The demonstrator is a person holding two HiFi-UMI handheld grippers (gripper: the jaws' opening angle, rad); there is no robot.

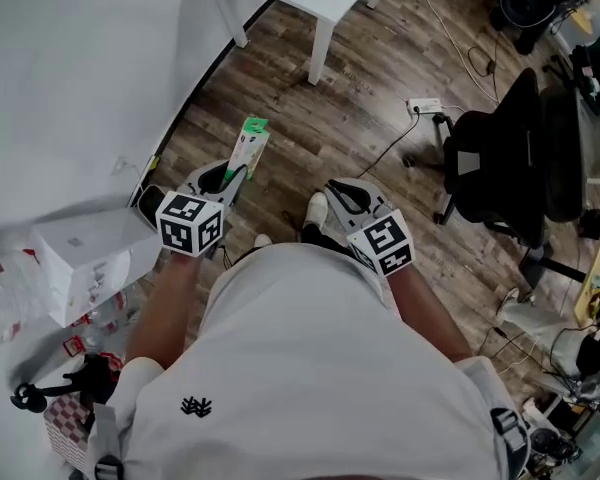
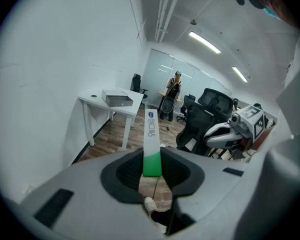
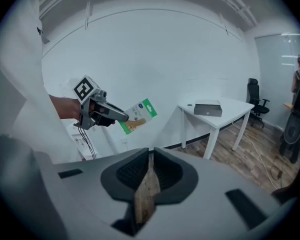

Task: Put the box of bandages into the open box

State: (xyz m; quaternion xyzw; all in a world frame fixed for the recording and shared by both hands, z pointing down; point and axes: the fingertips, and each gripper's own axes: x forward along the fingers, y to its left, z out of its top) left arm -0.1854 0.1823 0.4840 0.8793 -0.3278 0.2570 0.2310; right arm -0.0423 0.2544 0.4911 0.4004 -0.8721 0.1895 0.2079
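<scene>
The white surface lies at the near left, cluttered, and the open box stands on its far edge, close to the wall. The box of bandages is not in it yet. It is held in the air over the wooden floor, just right of and beyond the open box.

It looks like a slim carton of thin card, so probably light, fairly stiff along its length and easy to dent if squeezed hard. Its printed faces may be a little slick. The broad flat faces are the sensible place to pinch it, near one end, and that is how it is held now.

The left gripper is closed on the carton's near, green end, pads on the two broad faces. The rest of the carton stands up and away from the jaws. The bare left forearm reaches forward from the body, low and close in.

The right gripper is level with it on the right, well apart. Its jaws are drawn together to a sliver, with nothing between them but floor.
</scene>
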